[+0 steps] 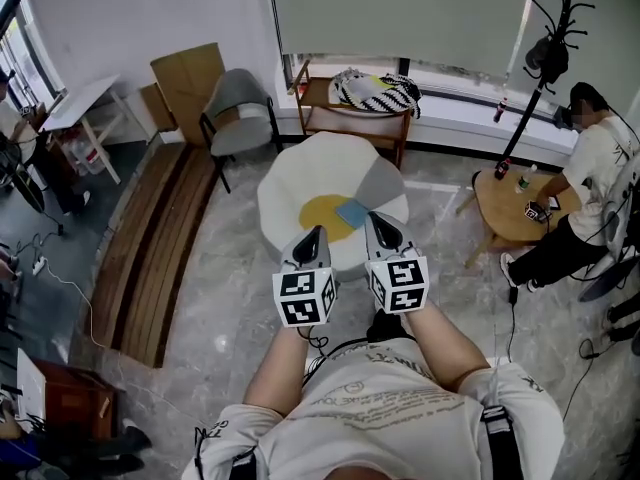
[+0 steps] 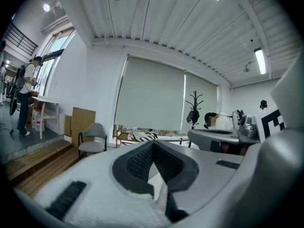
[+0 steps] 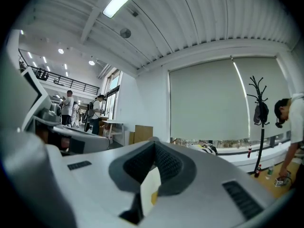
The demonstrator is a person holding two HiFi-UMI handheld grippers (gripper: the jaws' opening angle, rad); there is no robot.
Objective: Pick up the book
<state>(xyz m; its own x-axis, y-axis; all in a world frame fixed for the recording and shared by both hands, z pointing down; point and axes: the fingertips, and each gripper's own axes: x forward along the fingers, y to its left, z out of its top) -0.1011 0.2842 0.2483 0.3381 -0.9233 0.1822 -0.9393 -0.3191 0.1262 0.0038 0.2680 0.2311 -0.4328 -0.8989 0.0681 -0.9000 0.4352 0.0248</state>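
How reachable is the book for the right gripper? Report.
Probably yes: nothing stands between the right gripper and the book, uncovered on the round table; its shut jaws must open first.

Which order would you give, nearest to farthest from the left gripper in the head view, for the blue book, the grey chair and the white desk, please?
1. Blue book, on the round table, just ahead of the left gripper and slightly to its right.
2. Grey chair, beyond the table, off to the left.
3. White desk, at the far left.
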